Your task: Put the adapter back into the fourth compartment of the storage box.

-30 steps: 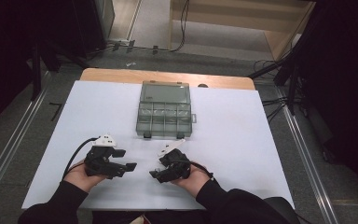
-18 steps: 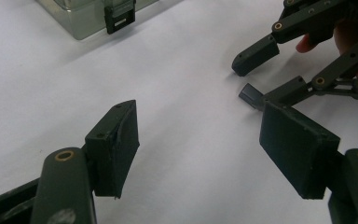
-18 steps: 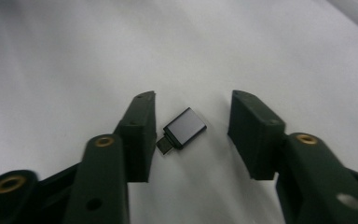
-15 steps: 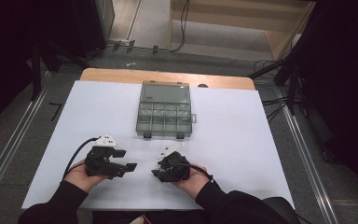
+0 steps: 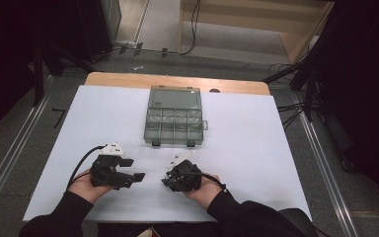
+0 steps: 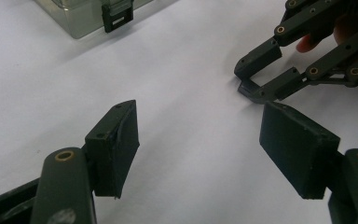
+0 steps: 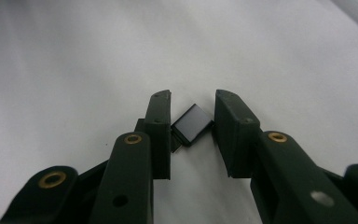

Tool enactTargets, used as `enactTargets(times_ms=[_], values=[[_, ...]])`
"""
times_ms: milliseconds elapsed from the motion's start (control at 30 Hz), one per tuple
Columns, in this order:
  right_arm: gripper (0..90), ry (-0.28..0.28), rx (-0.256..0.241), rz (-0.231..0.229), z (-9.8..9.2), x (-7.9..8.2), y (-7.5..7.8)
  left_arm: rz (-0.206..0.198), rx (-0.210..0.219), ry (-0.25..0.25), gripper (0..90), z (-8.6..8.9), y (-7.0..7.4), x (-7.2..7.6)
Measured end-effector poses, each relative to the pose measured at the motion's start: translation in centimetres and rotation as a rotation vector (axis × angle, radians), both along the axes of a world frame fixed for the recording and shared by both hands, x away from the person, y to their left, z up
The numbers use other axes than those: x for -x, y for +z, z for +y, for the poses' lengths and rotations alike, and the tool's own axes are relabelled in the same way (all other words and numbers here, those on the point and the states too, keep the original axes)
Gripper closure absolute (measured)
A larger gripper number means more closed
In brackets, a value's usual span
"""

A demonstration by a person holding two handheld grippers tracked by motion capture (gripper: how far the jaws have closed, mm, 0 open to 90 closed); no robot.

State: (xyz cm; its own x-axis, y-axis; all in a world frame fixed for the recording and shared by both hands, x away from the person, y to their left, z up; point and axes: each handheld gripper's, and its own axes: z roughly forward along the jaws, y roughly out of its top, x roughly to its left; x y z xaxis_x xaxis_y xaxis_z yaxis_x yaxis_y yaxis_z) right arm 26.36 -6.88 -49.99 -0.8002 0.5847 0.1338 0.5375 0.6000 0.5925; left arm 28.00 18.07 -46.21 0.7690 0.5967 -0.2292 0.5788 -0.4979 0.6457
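Observation:
A small black square piece lies flat on the white table. My right gripper straddles it with its jaws drawn in close; the left jaw touches it and a thin gap shows at the right jaw. In the left gripper view my left gripper stands wide open over bare table, and the right gripper is just beyond it with its tips on the table. In the high view both the left gripper and the right gripper sit near the front edge, pointing at each other.
A shut, clear grey compartment box stands mid-table beyond both grippers, and its black latch is in the left gripper view. A white sheet covers the table. Cables trail over the floor behind.
The right hand has edged slightly toward the left gripper. The left gripper and the box have stayed put.

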Motion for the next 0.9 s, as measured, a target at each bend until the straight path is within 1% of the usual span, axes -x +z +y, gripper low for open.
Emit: enactTargets(times_ms=[167,433,900], values=[[66.0,0.014,-0.005,0.012,-0.12,-0.28,0.05,-0.001,0.004,0.001,29.0,0.00,0.01,0.02],[66.0,0.019,-0.016,0.032,-0.17,-0.49,0.16,0.001,0.001,-0.001,29.0,0.02,0.00,0.00],[66.0,0.008,-0.041,0.032,-0.65,-0.87,0.71,0.002,0.002,-0.001,29.0,0.01,-0.01,-0.01]])
